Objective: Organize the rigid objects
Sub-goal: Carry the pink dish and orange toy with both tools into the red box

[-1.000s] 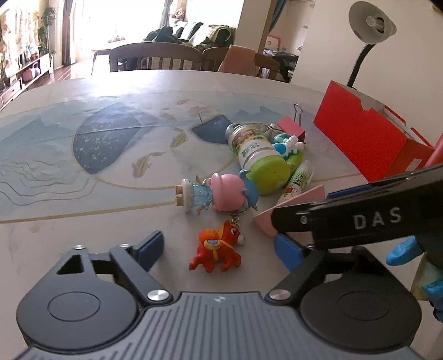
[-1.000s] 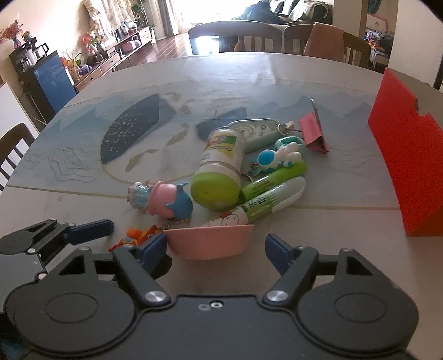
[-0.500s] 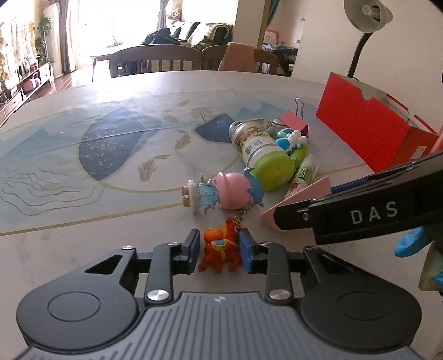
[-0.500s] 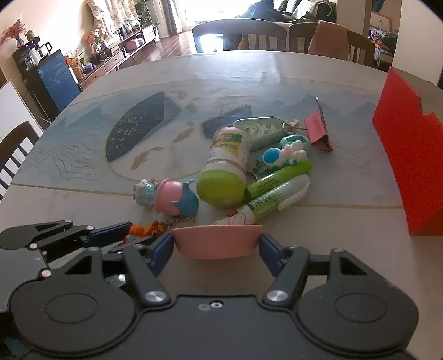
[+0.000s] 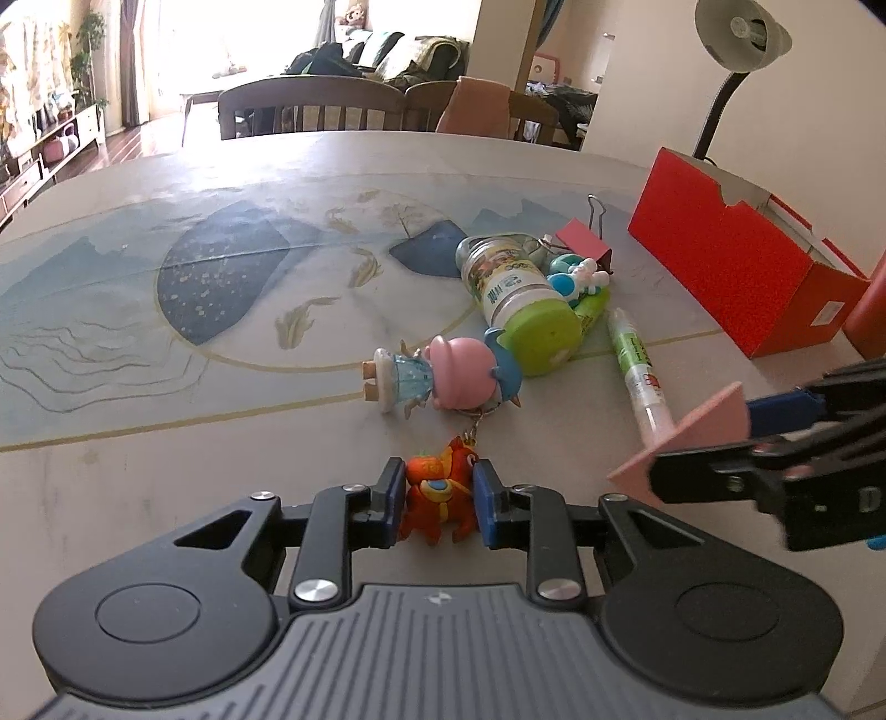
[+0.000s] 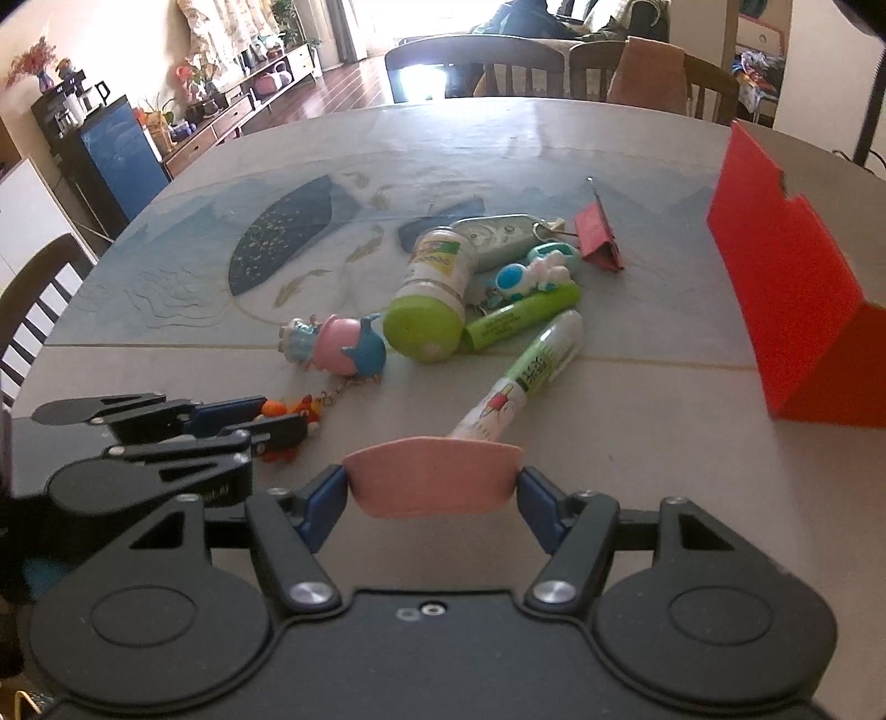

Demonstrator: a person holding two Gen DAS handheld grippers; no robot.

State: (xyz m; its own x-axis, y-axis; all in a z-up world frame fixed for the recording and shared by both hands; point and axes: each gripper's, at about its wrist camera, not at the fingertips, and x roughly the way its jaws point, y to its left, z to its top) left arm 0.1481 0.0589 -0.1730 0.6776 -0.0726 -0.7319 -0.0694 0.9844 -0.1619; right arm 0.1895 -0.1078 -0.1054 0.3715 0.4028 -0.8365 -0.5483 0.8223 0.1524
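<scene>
My left hand-held gripper (image 5: 437,501) clamps the orange plastic horse charm (image 5: 440,498); its chain at twelve o'clock could drag the pink-hatted figurine (image 5: 443,374). My right hand-held gripper (image 6: 432,487) clamps the pink shallow dish (image 6: 432,482).

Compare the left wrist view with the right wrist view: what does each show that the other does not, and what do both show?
Only the left wrist view shows the desk lamp and the red box's open top.

Only the right wrist view shows the grey-green key fob in full and the blue cabinet.

Both show the left gripper shut on the orange toy, the right gripper shut on the pink bowl, the green-capped jar, the pink-hatted doll and the red box.
</scene>
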